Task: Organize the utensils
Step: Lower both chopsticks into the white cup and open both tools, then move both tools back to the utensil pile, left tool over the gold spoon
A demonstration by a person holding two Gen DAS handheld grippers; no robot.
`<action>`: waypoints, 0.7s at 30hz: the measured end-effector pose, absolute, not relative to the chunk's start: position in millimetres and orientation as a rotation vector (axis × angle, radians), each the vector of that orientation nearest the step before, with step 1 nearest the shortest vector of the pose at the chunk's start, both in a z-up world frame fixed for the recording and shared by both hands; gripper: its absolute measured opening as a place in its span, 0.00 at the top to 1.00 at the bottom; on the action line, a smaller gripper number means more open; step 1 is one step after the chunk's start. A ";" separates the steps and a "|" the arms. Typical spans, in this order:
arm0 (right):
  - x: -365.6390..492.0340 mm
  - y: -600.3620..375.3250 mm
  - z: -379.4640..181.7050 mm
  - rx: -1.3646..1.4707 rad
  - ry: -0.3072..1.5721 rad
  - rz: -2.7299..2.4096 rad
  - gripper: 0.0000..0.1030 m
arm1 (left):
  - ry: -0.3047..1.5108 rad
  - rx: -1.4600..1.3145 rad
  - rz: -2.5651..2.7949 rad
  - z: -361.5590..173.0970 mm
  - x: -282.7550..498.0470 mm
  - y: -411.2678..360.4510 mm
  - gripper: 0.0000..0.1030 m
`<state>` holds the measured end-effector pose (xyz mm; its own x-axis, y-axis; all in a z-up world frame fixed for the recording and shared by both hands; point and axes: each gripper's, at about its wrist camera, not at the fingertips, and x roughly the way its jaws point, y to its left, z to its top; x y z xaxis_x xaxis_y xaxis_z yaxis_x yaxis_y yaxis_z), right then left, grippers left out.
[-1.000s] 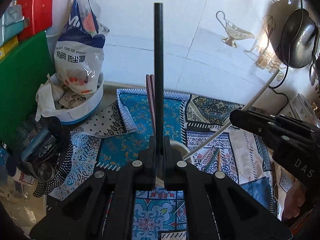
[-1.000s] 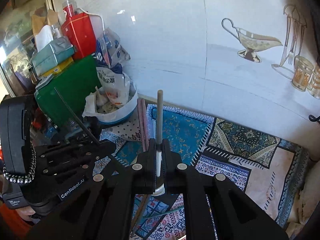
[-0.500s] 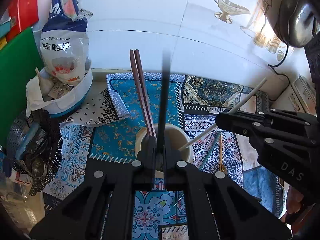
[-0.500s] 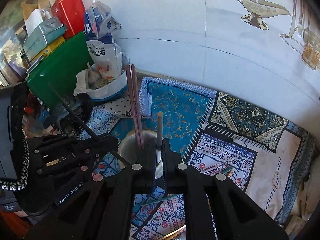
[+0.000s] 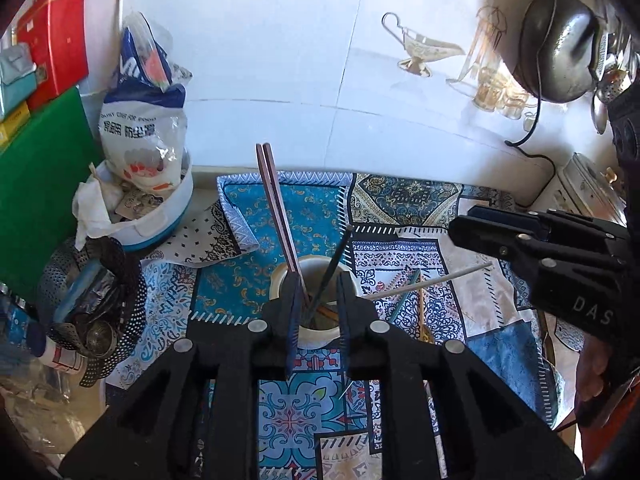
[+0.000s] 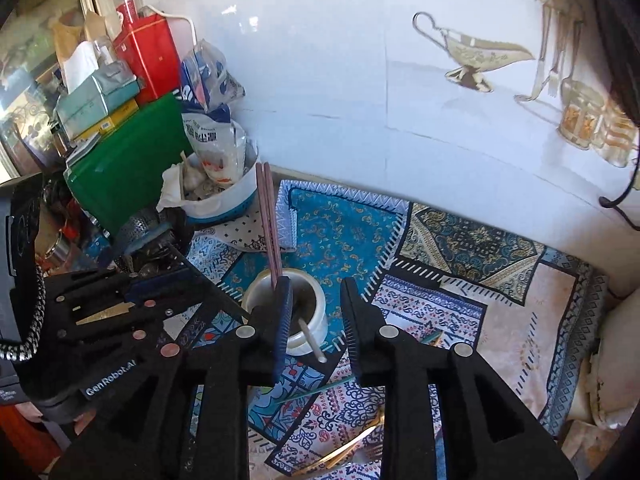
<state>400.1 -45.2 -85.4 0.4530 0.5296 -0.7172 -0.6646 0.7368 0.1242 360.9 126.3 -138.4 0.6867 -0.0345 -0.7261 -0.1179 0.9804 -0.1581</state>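
The round white holder [image 5: 312, 300] stands on the patterned cloth [image 5: 320, 216] and already carries part of the job: a pair of reddish chopsticks [image 5: 276, 204] leans up out of its far left side, a black chopstick [image 5: 334, 268] slants in it toward the right, and a white chopstick [image 6: 311, 340] rests in it with its free end hanging over the near rim; the left gripper [image 5: 318, 300] hovers just over the holder with its jaws opening, a narrow gap between them and nothing pressed by the pads, the black chopstick standing free in that gap; the right gripper [image 6: 316, 312] likewise has its jaws opening, parted a little wider, with the white chopstick loose between them and gripped by neither; so both sticks look delivered, and I judge the task well along but unfinished; a green stick [image 6: 316, 388] and a gold fork [image 6: 352, 446] lie flat on the cloth just beside the holder, waiting to be gathered; around the work a white tub [image 5: 160, 216] stuffed with a printed bag [image 5: 140, 128] sits at the back left, a green board [image 5: 36, 184] and a perforated metal basket [image 5: 100, 300] crowd the left side; the two grippers stand close together, which is the likeliest thing to hamper the next reach.
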 end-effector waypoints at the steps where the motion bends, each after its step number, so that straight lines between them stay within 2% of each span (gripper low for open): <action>1: 397.5 -49.6 -82.5 -0.179 0.806 0.737 0.74 | 0.808 -0.193 0.049 -135.5 357.3 125.8 0.81; 9: 386.3 -85.4 -76.1 -0.143 0.774 0.662 0.67 | 0.813 -0.172 0.050 -136.6 334.3 121.9 0.67; 14: 385.9 -107.8 -94.3 -0.127 0.819 0.594 0.66 | 0.877 -0.174 0.047 -161.3 328.3 120.5 0.66; 21: 388.3 -131.0 -148.4 -0.121 0.957 0.495 0.66 | 0.998 -0.194 0.048 -209.7 323.0 116.5 0.66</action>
<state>388.3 -131.0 -148.4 0.4738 0.3513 -0.8075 -0.4562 0.8823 0.1161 323.0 116.5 -209.7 0.5429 -0.0489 -0.8384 -0.1283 0.9817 -0.1404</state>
